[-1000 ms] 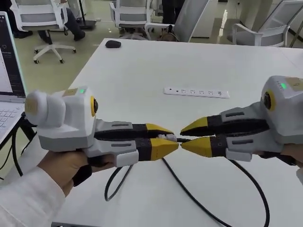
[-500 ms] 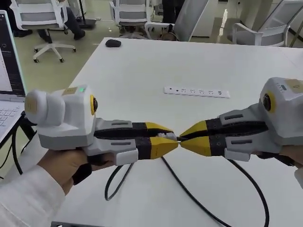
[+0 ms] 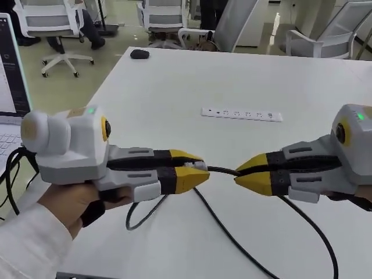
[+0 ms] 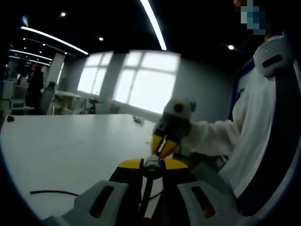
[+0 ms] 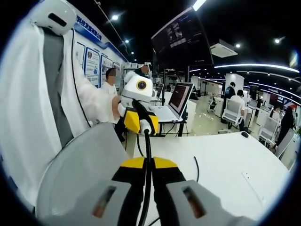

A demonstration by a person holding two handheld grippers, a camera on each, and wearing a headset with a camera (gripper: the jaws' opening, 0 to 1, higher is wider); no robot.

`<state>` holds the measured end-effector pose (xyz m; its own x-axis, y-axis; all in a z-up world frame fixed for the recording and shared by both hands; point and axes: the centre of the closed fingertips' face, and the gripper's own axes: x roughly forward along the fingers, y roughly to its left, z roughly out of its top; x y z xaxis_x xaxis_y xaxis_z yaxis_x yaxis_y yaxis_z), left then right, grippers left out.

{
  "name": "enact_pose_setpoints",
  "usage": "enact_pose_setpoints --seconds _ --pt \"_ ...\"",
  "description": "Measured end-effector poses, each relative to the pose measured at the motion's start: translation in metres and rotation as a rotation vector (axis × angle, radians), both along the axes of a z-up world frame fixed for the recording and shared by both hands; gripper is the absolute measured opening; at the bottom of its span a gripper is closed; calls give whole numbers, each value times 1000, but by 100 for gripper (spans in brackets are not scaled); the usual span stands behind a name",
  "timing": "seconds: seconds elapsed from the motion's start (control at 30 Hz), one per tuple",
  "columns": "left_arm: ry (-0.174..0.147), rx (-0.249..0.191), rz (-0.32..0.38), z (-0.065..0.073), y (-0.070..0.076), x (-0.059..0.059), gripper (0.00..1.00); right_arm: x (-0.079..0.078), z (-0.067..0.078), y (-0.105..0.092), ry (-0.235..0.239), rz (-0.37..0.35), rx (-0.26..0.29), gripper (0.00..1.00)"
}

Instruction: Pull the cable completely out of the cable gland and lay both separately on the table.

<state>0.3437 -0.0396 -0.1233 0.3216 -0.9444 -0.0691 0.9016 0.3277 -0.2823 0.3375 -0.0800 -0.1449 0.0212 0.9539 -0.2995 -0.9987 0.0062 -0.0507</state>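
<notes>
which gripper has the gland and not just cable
The left gripper: the pale cable gland sits between its yellow tips, while the right gripper pinches only the black cable.

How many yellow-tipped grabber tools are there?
2. The left gripper, at left, clamps the cable gland; the right gripper, at right, clamps the cable.

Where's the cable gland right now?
Head view, centre: the cable gland sits clamped in the left gripper, with the cable running to the right gripper.
</notes>
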Motion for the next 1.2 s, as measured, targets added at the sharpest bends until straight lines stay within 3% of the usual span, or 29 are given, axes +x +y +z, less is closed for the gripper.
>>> enact_pose_setpoints --seconds 0.6,0.8,0.93,1.1,1.2 --pt "10 -2 37 -2 17 5 16 11 -39 -51 75 -124 -65 3" --pt "8 8 34 -3 15 4 16 9 -44 -54 88 -137 -77 3" --pt "5 9 36 -2 15 5 16 13 -42 -54 84 -153 -89 4" --pt "3 9 35 0 13 7 16 17 -25 -49 54 -151 -79 11" --pt "3 17 31 -1 10 9 16 17 -13 -39 7 -125 -82 15"
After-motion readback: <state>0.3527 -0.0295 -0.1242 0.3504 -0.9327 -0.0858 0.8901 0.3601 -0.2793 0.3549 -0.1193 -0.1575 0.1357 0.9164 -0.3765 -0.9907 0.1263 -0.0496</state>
